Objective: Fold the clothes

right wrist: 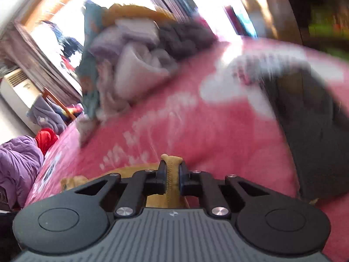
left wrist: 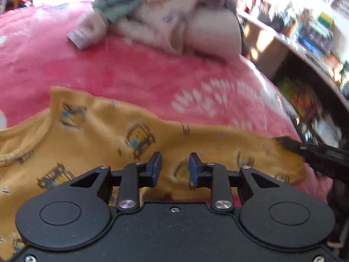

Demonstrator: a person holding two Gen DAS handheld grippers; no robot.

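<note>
A mustard-yellow garment printed with small vehicles lies spread on a pink blanket. My left gripper hovers over the garment's near middle. Its blue-padded fingers stand apart, and the cloth shows behind the gap, not pinched. My right gripper reaches in from the right edge, at the garment's right corner. In the right wrist view the right gripper is shut on a bunched hem of the yellow garment, which pokes up between the pads.
A heap of unfolded clothes sits at the far side of the blanket, seen also as the heap. A dark garment lies to the right. A cluttered shelf borders the bed's right edge. A purple duvet lies left.
</note>
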